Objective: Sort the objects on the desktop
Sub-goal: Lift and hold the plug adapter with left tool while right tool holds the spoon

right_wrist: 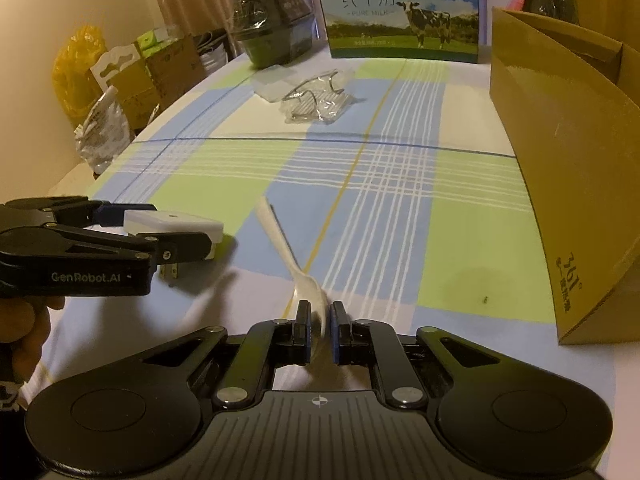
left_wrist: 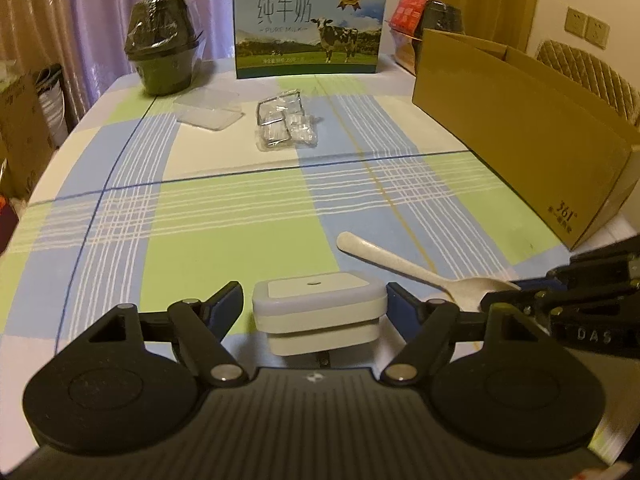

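— Surface? Room?
— Checked tablecloth (left_wrist: 224,216); curtains (left_wrist: 80,8) behind, milk carton (left_wrist: 308,26) at far edge.
— Grippers?
— Left gripper (left_wrist: 316,300) clamps the white plug adapter (left_wrist: 320,300), lifted. Right gripper (right_wrist: 319,316) pinches the plastic spoon's (right_wrist: 280,236) bowl; its handle points away over the cloth.

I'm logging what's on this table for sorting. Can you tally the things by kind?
Boxes: 2, milk carton, cardboard box
Wrapped dark tubs: 2
Clear plastic packs: 2
Plug adapter: 1
Spoon: 1
Total: 8
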`<state>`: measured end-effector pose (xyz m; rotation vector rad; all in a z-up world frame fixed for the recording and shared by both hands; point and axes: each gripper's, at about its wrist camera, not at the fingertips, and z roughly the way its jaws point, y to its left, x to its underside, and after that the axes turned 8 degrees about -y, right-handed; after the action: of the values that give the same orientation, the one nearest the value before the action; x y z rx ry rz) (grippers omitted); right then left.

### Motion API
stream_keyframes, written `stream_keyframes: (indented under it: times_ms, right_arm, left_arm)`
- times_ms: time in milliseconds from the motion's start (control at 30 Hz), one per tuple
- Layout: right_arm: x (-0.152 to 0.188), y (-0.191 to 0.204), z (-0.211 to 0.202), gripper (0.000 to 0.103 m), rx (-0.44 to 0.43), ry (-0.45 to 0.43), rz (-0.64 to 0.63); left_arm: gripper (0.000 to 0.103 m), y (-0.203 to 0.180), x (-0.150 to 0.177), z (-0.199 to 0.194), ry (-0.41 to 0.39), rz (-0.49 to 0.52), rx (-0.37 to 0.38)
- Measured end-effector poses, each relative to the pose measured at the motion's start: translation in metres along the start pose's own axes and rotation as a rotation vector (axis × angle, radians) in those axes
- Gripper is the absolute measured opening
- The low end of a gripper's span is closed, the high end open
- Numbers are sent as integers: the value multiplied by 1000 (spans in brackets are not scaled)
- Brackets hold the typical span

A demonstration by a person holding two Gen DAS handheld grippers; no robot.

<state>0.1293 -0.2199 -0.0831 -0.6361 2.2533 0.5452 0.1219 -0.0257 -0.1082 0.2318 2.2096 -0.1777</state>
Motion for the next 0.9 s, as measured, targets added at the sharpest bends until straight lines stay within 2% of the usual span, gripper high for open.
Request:
stream_keyframes:
  times_ms: [33,67,100,167,200,333,500,533,600,633,800,900]
  right_arm:
    - [0,2,0,9,0,-3,-11]
    - [0,4,-1,18,5,-9,-31]
    - [0,6,-2,35,9,-17,-52]
    - [1,10,-7,57,4,-38,-81]
    - [2,12,-8,58,-1,-47,-93]
    - [9,22,-5,58,31,-46,-212]
    - [16,17,7,57,58,-48,-228]
    - [16,17,8,56,62,-49,-232]
    - [15,15,10,40,59,-59,-228]
    - [15,16,10,35,59,-61,-228]
    - [14,19,9,31,58,-56,-212]
    - [13,17,6,31,57,-63,-157]
  left_arm:
    - [74,1,0,0,3,-12,5]
    - [74,1,1,0,3,-15,6]
    - [74,1,0,0,2,-13,4]
    - [74,2,1,0,3,-9,-2]
    - [74,3,1,0,5,-14,-3]
    - [74,4,1,-1,4,-15,-1]
    - [74,1,2,-1,3,-11,4]
    - [74,0,2,0,3,-8,4]
    - [74,-1,1,0,6,-7,8]
    - [74,-1,1,0,6,-8,9]
    - [74,-1,2,1,5,-7,7]
    - [74,-2,2,0,4,-1,7]
